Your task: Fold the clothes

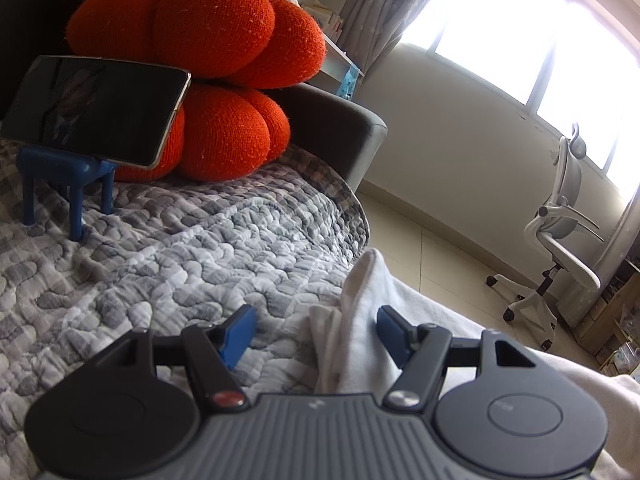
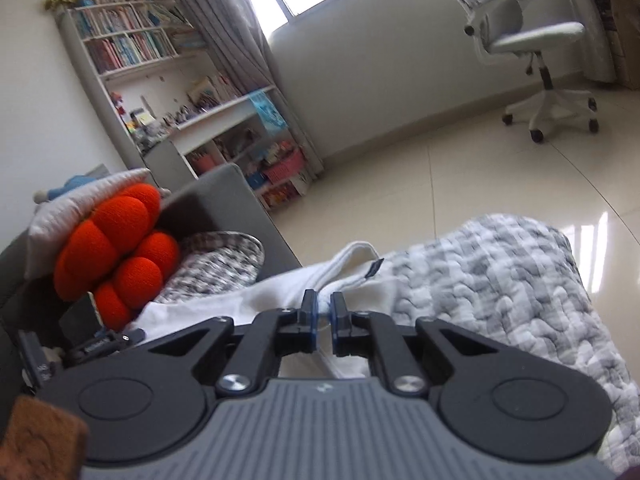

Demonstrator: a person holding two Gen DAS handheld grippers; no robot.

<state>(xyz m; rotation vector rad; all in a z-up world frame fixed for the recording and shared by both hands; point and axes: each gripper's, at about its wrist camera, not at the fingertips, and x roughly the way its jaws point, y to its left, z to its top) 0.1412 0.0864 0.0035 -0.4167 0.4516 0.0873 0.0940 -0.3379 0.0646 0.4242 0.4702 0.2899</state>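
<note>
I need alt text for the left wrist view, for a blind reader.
The open left gripper straddles a raised fold of white garment on a grey quilt. Behind, a phone on a blue stand leans against an orange cushion.

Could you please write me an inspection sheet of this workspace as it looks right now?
Surface: quilt, grey and white, covering a sofa.
Job's things: white garment, rumpled, lying on the quilt.
Clutter: orange cushion; phone on a blue stand.
Grippers: left gripper open, a fold of the garment between its fingers; right gripper nearly closed on the garment's edge.
Cables: nothing seen.
Surroundings: bookshelf, curtain, window, office chair, tiled floor.
</note>
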